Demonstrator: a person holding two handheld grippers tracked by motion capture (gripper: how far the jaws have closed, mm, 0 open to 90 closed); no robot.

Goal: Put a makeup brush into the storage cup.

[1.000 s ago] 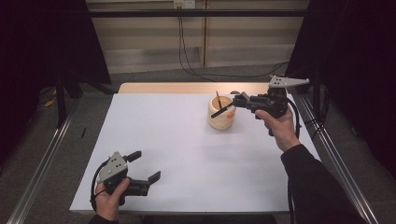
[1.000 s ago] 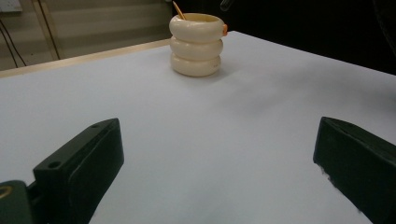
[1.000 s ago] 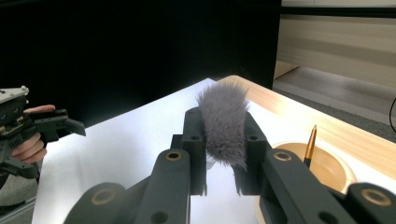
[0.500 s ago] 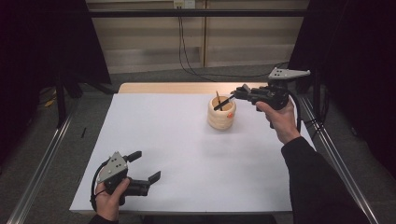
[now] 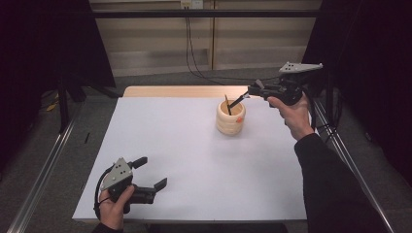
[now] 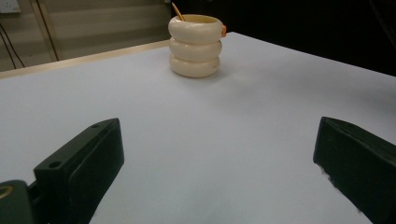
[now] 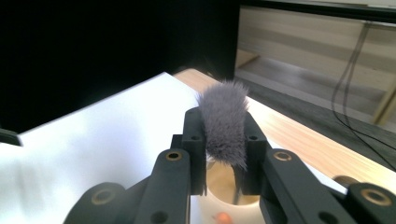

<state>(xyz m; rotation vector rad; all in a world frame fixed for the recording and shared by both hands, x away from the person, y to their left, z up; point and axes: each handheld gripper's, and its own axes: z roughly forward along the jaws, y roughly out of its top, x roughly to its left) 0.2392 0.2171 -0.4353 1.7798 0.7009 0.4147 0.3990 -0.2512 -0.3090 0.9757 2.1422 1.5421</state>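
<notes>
A cream holder [image 5: 231,117] made of three stacked rings stands on the white table [image 5: 194,160], right of centre and toward the back. A thin wooden stick [image 5: 226,103] leans inside it. My right gripper [image 5: 252,91] hovers above and to the right of the holder, shut on a brush. The brush's dark handle [image 5: 237,102] slants down over the holder's mouth. In the right gripper view the fluffy grey brush head [image 7: 225,119] sits pinched between the jaws of the right gripper [image 7: 224,135], above the holder [image 7: 205,205]. My left gripper [image 5: 151,172] rests open near the front left.
A small orange piece [image 5: 239,119] shows at the holder's rim. A strip of wooden tabletop [image 5: 184,91] runs behind the white sheet. Metal rails [image 5: 43,170] flank the table on both sides. In the left gripper view the holder [image 6: 194,46] stands far ahead of my open left gripper [image 6: 215,158].
My right gripper has moved right and up with the brush, away from the holder. The left gripper has stayed put.
</notes>
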